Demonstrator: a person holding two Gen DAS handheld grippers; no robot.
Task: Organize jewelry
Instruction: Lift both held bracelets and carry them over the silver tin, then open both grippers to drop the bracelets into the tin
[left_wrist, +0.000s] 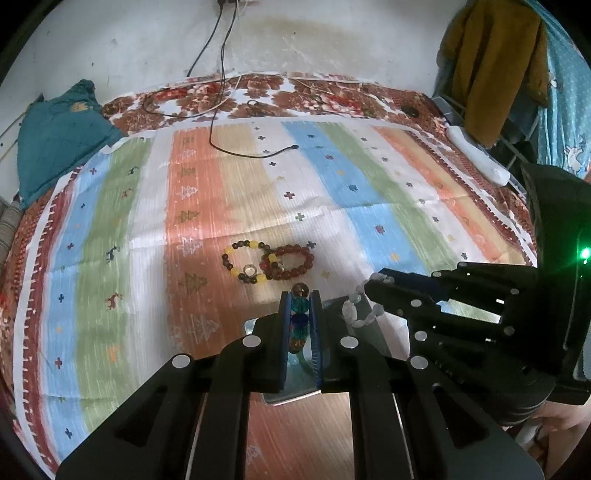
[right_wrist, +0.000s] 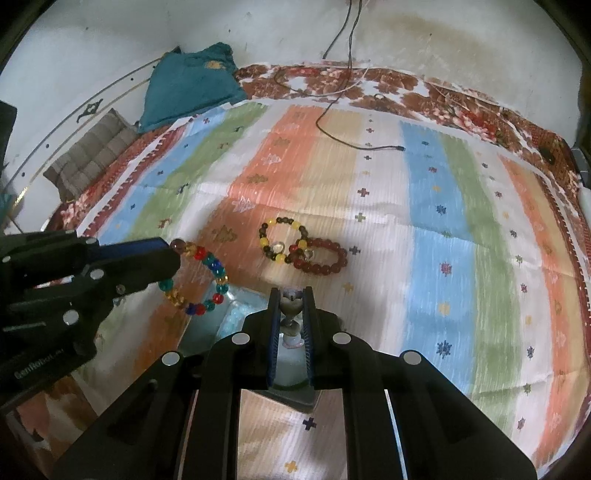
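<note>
My left gripper is shut on a multicoloured bead bracelet, which hangs in a ring in the right wrist view. My right gripper is shut on a pale white bead bracelet, seen dangling in the left wrist view. Both hang over a clear glass box on the cloth, also seen below my left fingers. A yellow-and-dark bead bracelet and a dark red bead bracelet lie touching on the striped cloth ahead.
The striped cloth covers a floral bedspread. A black cable trails from the wall onto the cloth. A teal cloth bundle lies far left, a white power strip far right.
</note>
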